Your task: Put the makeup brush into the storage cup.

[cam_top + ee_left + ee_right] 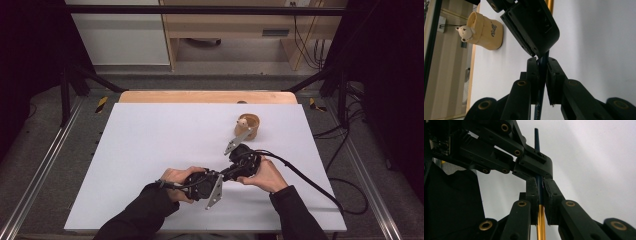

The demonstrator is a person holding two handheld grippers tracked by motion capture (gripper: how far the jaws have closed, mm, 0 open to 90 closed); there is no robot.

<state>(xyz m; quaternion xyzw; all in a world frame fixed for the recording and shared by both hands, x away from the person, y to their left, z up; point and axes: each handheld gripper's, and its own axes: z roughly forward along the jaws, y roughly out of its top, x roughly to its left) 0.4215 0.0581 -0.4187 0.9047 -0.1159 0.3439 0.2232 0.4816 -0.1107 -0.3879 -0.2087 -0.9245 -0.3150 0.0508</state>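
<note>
The left gripper (223, 176) has its jaws clamped on the dark blue end of a pen (543, 65), held above the white table (150, 150) near the person. The right gripper (231, 172) pinches the same pen where blue meets gold. To part it cleanly, I'd pull straight along the barrel, both grips firm, no twisting. The bear cup (247, 125) stands well apart, farther back on the right.

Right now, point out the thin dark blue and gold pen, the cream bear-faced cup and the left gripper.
thin dark blue and gold pen (540, 220), right gripper view, on its gold section.
cream bear-faced cup (487, 32), left gripper view, on its side wall.
left gripper (542, 75), left gripper view, midway between its fingertips.
</note>
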